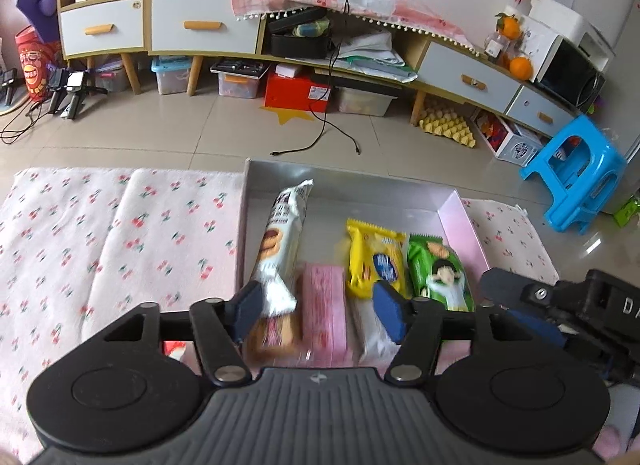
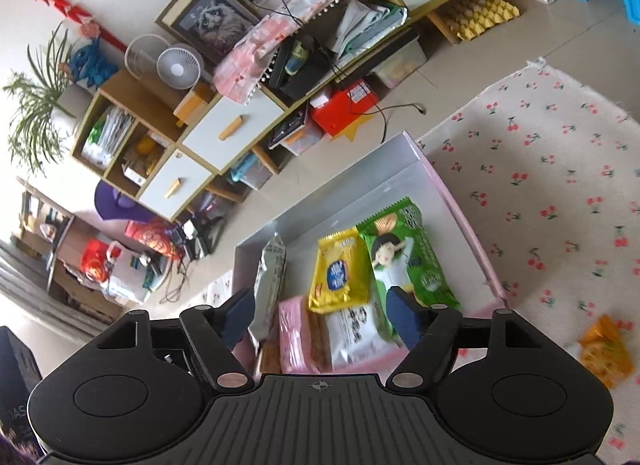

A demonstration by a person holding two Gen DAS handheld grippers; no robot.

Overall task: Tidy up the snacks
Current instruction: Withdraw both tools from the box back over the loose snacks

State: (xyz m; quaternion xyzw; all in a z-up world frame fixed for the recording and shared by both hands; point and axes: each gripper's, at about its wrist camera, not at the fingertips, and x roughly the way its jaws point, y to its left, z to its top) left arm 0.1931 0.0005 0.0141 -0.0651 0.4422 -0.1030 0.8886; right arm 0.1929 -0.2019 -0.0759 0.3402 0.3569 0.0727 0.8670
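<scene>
Inside box [image 1: 460, 221]: 6 snack packs [image 1: 376, 261] | both grippers' jaws spread, empty

Shallow rectangular box with pink card walls [image 1: 464, 221]: smooth, satiny grey inner floor. 
Long white biscuit wrapper [image 1: 280, 241], along the box's left wall: glossy plastic film, crimped ends. 
Yellow snack packet [image 1: 374, 257] and green snack packet [image 1: 438, 269], by the right wall: shiny printed film. 
Pink ribbed packet [image 1: 323, 313], near edge: translucent plastic, glossy. 
Cherry-print cream cloth [image 1: 100, 241], under the box: soft, matt, napped weave. 
Floor of pale tiles [image 1: 200, 133]: smooth, slightly reflective. 
Blue stool [image 1: 572, 173]: moulded glossy plastic.
</scene>
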